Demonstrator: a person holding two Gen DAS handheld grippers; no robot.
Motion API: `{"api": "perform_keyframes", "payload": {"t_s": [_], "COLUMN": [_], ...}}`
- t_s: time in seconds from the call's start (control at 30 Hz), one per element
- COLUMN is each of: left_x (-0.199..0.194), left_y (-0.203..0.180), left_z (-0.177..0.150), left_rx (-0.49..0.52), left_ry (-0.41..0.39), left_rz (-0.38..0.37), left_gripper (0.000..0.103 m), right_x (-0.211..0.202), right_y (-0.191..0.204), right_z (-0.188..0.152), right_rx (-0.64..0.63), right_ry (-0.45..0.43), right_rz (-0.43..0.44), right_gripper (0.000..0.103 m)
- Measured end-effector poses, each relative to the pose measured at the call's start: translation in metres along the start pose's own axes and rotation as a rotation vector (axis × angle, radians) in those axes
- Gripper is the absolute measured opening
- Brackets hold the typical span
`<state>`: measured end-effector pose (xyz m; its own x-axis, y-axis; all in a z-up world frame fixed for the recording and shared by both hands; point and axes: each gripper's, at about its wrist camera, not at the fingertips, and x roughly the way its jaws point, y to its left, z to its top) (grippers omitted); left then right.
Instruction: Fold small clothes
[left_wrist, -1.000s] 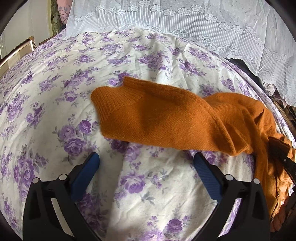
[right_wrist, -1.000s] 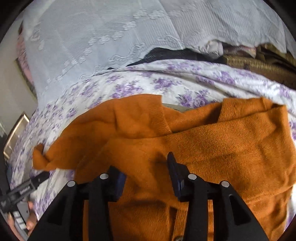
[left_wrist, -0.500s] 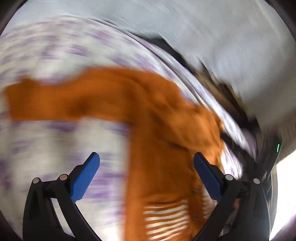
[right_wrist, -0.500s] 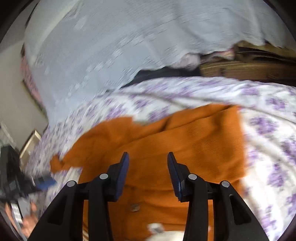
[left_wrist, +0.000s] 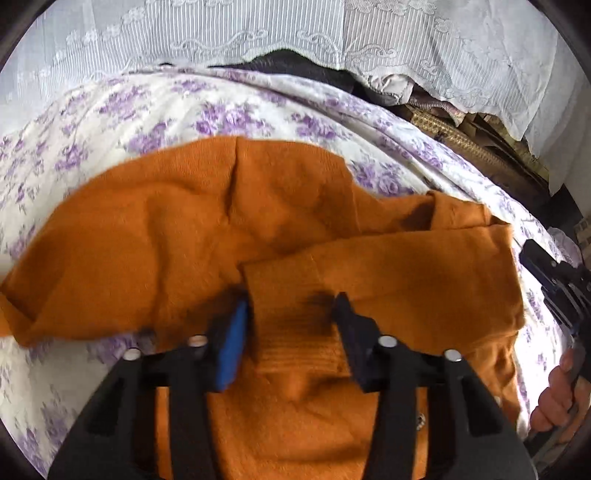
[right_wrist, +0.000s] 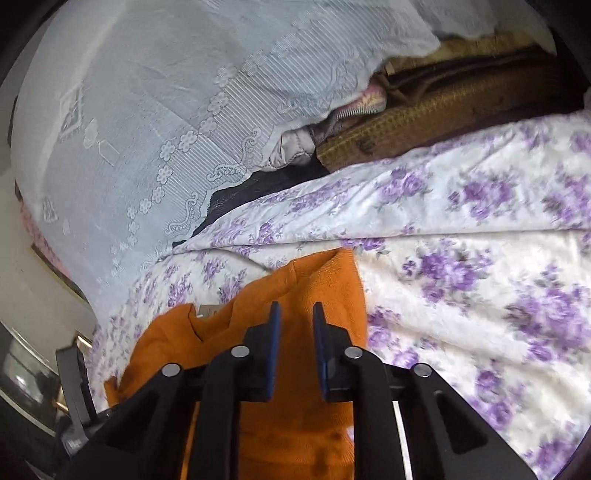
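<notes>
While both tongs are closing, the step in hand looks like gripping the orange sweater (left_wrist: 192, 229) for a fold on the flowered bed (left_wrist: 258, 110). The left tongs (left_wrist: 291, 325) straddle a ribbed cuff (left_wrist: 295, 343), the pads not yet pressing it. The right tongs (right_wrist: 295, 332) stand over the sweater's edge (right_wrist: 325, 288) at twelve o'clock of their fingers, narrowed but not clenched; cloth lies under the gap, and whether any is pinched cannot be told. Next, each needs a firm pinch before lifting. The left view alone shows the whole spread garment and a hand (left_wrist: 557, 395) at four o'clock; the right view alone shows the lace cover (right_wrist: 147, 129) at ten o'clock.
</notes>
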<state>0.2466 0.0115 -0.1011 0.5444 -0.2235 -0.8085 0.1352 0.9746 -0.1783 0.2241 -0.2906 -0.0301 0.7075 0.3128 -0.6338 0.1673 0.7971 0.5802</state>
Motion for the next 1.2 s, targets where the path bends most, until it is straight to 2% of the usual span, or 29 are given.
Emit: {"api": "perform_keyframes", "payload": {"t_s": [0.03,0.07,0.1,0.13,0.23,0.3,0.33,0.4,0.43,0.47,0.5,0.53,0.6,0.67,0.73,0.8,0.83,0.9,0.97,1.03,1.13,1.2], "left_x": [0.003,0.008,0.014,0.017,0.018,0.008,0.0,-0.018,-0.024,-0.027,-0.024,-0.015,0.013,0.007,-0.009,-0.025,-0.033,-0.054,-0.071,-0.08,-0.088,-0.089], "left_y": [0.002,0.003,0.005,0.006,0.006,0.012,0.013,0.016,0.015,0.012,0.009,0.007,0.006,0.003,0.009,0.025,0.035,0.062,0.094,0.124,0.163,0.18], "left_z": [0.0,-0.001,-0.001,-0.002,0.001,-0.003,-0.004,-0.008,-0.009,-0.01,-0.009,-0.009,-0.011,-0.01,-0.011,-0.011,-0.012,-0.012,-0.011,-0.01,-0.015,-0.015], "left_rx": [0.008,0.024,0.034,0.04,0.049,0.023,0.009,0.002,0.009,0.02,0.035,0.049,0.067,0.077,0.042,-0.022,-0.055,-0.132,-0.214,-0.303,-0.445,-0.506], "left_ry": [-0.008,-0.018,-0.023,-0.027,-0.027,-0.046,-0.059,-0.085,-0.095,-0.105,-0.103,-0.074,0.034,0.01,-0.02,-0.028,-0.036,-0.079,-0.118,-0.123,-0.13,-0.122], "left_rz": [0.018,0.045,0.064,0.07,0.085,0.071,0.049,-0.046,-0.072,-0.065,-0.025,0.016,0.071,0.073,0.018,-0.038,-0.057,-0.049,-0.002,0.005,0.069,0.054], "left_gripper": [0.038,0.039,0.04,0.043,0.046,0.046,0.044,0.046,0.055,0.07,0.076,0.083,0.089,0.089,0.089,0.089,0.089,0.089,0.09,0.09,0.09,0.09], "right_x": [0.007,0.021,0.03,0.037,0.041,0.022,0.012,-0.006,-0.011,-0.013,-0.012,-0.003,0.015,0.011,-0.007,-0.026,-0.03,-0.014,0.006,0.002,0.002,0.003], "right_y": [0.0,-0.004,-0.01,-0.018,-0.047,-0.04,-0.033,-0.016,-0.01,-0.004,-0.002,-0.002,-0.011,-0.015,-0.011,0.003,0.008,0.012,0.004,-0.002,-0.008,-0.006], "right_z": [0.0,-0.002,-0.004,-0.007,-0.007,-0.007,-0.009,-0.016,-0.018,-0.02,-0.024,-0.03,-0.038,-0.035,-0.036,-0.039,-0.041,-0.046,-0.049,-0.044,-0.045,-0.045], "right_rx": [-0.004,-0.006,0.003,0.013,0.136,0.099,0.059,-0.019,-0.041,-0.064,-0.079,-0.096,-0.1,-0.074,-0.09,-0.162,-0.183,-0.229,-0.205,-0.169,-0.156,-0.17], "right_ry": [0.018,0.057,0.081,0.097,0.108,0.046,0.018,-0.004,-0.002,0.005,0.019,0.061,0.121,0.096,0.019,-0.058,-0.06,0.018,0.105,0.09,0.103,0.104], "right_rz": [-0.003,-0.047,-0.081,-0.092,-0.007,-0.057,-0.077,-0.057,-0.04,-0.036,-0.045,-0.073,-0.105,-0.085,-0.093,-0.092,-0.077,-0.118,-0.173,-0.14,-0.126,-0.126], "right_gripper": [0.017,0.017,0.013,0.002,0.0,0.001,0.006,0.006,0.007,0.008,0.012,0.023,0.025,0.023,0.027,0.033,0.046,0.064,0.066,0.066,0.068,0.072]}}
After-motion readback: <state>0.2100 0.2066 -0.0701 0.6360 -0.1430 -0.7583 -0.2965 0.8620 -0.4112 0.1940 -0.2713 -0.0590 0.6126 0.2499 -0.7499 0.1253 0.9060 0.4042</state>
